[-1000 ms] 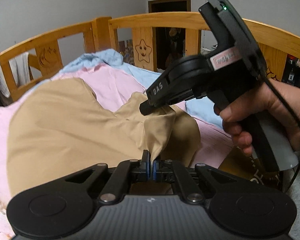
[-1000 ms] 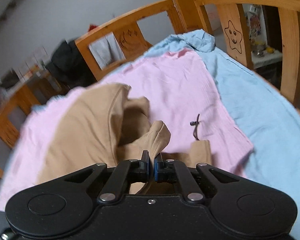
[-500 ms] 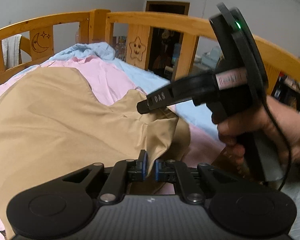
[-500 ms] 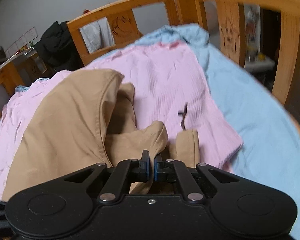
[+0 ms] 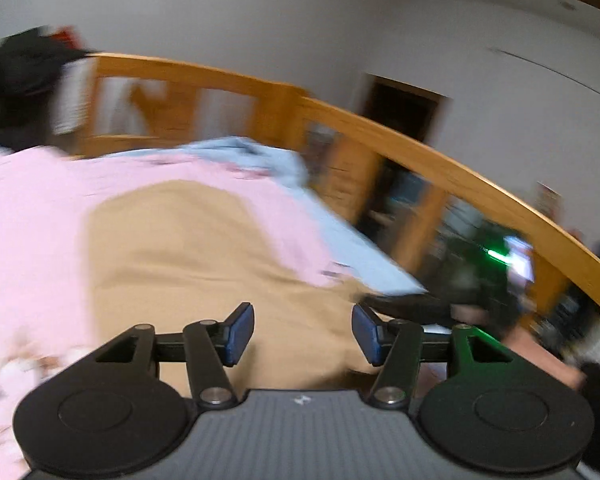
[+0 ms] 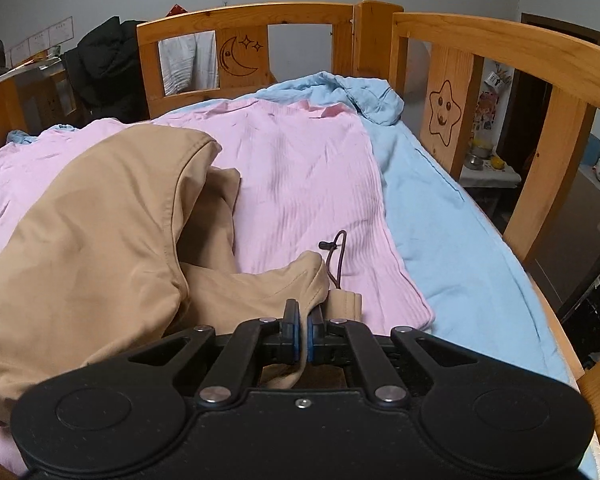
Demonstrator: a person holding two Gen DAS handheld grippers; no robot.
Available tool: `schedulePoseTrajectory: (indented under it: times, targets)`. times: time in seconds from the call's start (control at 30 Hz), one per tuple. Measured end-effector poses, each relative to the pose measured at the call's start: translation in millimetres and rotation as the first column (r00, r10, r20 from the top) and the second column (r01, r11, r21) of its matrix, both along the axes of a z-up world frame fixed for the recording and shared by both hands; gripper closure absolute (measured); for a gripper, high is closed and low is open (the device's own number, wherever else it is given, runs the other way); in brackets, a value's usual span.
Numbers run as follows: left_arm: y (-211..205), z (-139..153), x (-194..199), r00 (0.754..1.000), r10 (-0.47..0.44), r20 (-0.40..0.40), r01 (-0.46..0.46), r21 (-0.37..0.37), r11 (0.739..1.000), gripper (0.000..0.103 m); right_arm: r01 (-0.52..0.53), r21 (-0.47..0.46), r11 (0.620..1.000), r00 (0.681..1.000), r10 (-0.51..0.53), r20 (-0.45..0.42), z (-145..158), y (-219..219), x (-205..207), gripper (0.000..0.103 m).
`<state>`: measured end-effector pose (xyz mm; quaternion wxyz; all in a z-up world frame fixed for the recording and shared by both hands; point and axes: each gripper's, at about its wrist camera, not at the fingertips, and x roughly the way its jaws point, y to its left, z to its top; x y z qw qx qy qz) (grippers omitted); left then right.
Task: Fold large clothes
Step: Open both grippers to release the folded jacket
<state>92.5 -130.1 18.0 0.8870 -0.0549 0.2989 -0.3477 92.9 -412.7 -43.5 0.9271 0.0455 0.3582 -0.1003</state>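
A large tan garment [image 6: 100,232] lies on a pink sheet [image 6: 300,168] on the bed; it also shows in the blurred left wrist view [image 5: 188,248]. My right gripper [image 6: 304,322] is shut on a bunched tan fold near the garment's right edge, beside a dark drawstring [image 6: 336,256]. My left gripper [image 5: 303,334] is open and empty just above the tan cloth, its blue pads [image 5: 240,332] wide apart. The right gripper appears as a dark blur [image 5: 440,304] to its right.
A wooden bed rail [image 6: 496,40] with star and moon carvings rings the bed. A blue sheet [image 6: 452,232] covers the right side. A black jacket [image 6: 100,68] and white towel [image 6: 188,60] hang at the back left. A doorway [image 6: 528,128] lies beyond the right rail.
My left gripper has let go of the tan cloth and opened wide, swinging left with motion blur. My right gripper keeps its hold and has lowered the fold toward the bed.
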Motion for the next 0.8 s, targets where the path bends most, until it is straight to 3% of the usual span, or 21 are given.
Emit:
schedulePoseTrajectory:
  times: [0.1, 0.17, 0.27, 0.33, 0.43, 0.5, 0.57, 0.63, 0.67, 0.7, 0.73, 0.8]
  targets:
    - [20.8, -8.8, 20.6, 0.989, 0.127, -0.074, -0.127, 0.018, 0.992, 0.044, 0.007, 0.006, 1.0, 1.0, -0.007, -0.006, -2.0, -0.3, 0.6, 0.099]
    - [31.9, -18.8, 36.1, 0.975, 0.158, -0.157, -0.157, 0.02, 0.987, 0.044, 0.018, 0.029, 0.999, 1.0, -0.018, 0.004, -0.3, -3.5, -0.2, 0.098]
    - [36.7, -30.2, 47.7, 0.961, 0.167, -0.22, -0.163, 0.037, 0.986, 0.044, 0.065, 0.085, 0.994, 0.993, -0.072, 0.088, 13.7, -10.8, -8.3, 0.08]
    - [37.9, -32.6, 51.1, 0.963, 0.155, -0.222, -0.151, 0.039, 0.988, 0.044, 0.067, 0.134, 0.989, 0.977, -0.092, 0.191, 28.5, -18.6, -18.2, 0.076]
    - [36.6, -35.3, 53.5, 0.967, 0.141, -0.212, -0.133, 0.051, 0.99, 0.044, -0.015, 0.3, 0.954, 0.958, -0.072, 0.278, 40.2, -29.5, -28.1, 0.059]
    - [31.2, -36.9, 55.5, 0.97, 0.133, -0.204, -0.122, 0.064, 0.99, 0.044, -0.098, 0.402, 0.911, 0.963, -0.016, 0.27, 37.5, -30.8, -27.5, 0.04]
    - [28.6, -36.5, 52.2, 0.971, 0.131, -0.201, -0.12, 0.065, 0.991, 0.044, -0.145, 0.454, 0.879, 0.979, 0.059, 0.197, 27.7, -22.6, -20.8, 0.036]
    - [29.3, -37.9, 49.8, 0.971, 0.132, -0.2, -0.122, 0.064, 0.99, 0.044, -0.142, 0.429, 0.892, 0.989, 0.107, 0.104, 17.7, -9.5, -13.6, 0.04]
    - [30.2, -38.2, 48.2, 0.971, 0.131, -0.199, -0.12, 0.065, 0.991, 0.044, -0.142, 0.409, 0.902, 0.99, 0.129, 0.059, 13.8, -3.0, -9.7, 0.055]
    - [30.3, -38.1, 46.0, 0.972, 0.127, -0.196, -0.115, 0.068, 0.991, 0.044, -0.149, 0.4, 0.904, 0.988, 0.148, 0.035, 11.5, 0.5, -7.3, 0.082]
    - [28.8, -37.4, 45.0, 0.975, 0.123, -0.186, -0.11, 0.077, 0.991, 0.044, -0.161, 0.405, 0.9, 0.986, 0.162, 0.033, 11.6, 3.9, -8.3, 0.09]
    - [27.4, -33.6, 44.1, 0.978, 0.106, -0.182, -0.092, 0.082, 0.992, 0.044, -0.188, 0.337, 0.923, 0.982, 0.189, 0.031, 18.9, 15.4, -13.2, 0.098]
